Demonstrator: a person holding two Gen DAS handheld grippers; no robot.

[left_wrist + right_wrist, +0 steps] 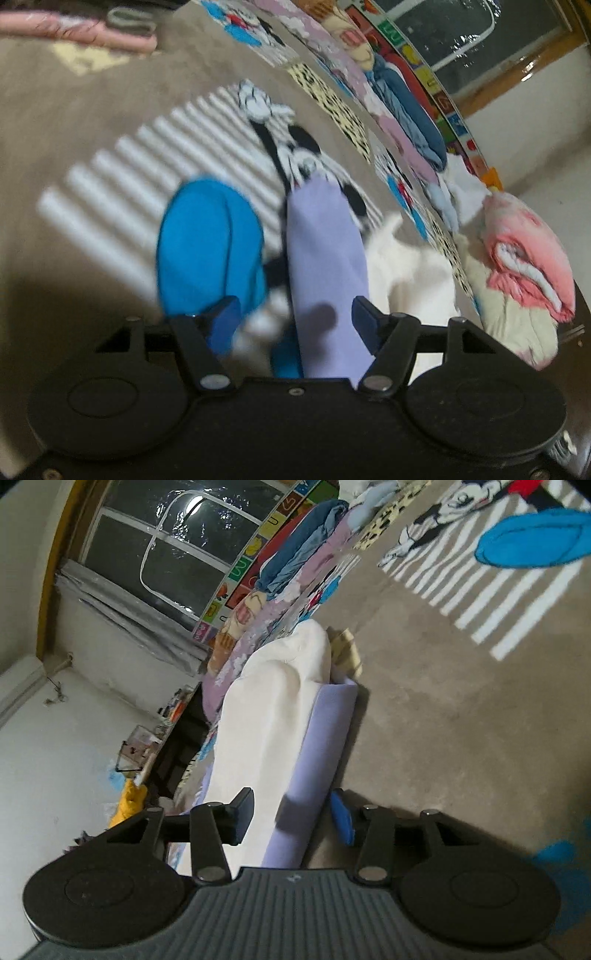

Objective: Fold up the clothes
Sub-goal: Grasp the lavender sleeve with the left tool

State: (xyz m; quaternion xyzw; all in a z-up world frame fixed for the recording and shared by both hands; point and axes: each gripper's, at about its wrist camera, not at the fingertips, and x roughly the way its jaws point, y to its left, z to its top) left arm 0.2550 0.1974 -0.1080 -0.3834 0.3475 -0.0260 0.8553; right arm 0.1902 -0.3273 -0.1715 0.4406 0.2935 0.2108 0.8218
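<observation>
1. The left hand-held gripper (295,314) has its jaws spread, and a band of lavender garment (325,258) runs up between the blue pads (364,319) without either pad visibly pressing it; the picture is motion-blurred, so contact is uncertain.
2. The right hand-held gripper (291,812) is likewise spread, with the same lavender garment (317,738) lying lengthwise between its fingers and a white garment (269,709) on top toward its left finger.
3. Ahead of the left hand-held gripper, the lavender strip lies on the bed cover (92,122), a taupe sheet printed with white stripes and a cartoon mouse; the white garment (410,273) sits just right of the strip.
4. Farther out, beyond both, a heap of unfolded clothes, including a blue garment (299,554), lines the far edge of the bed by the window (177,554).
5. Judged step: taking hold of the two ends of the lavender piece before making a fold.
6. The next move likely calls for both sets of jaws to close on the fabric edge, picking up only the lavender layer and not the white one beside it.
</observation>
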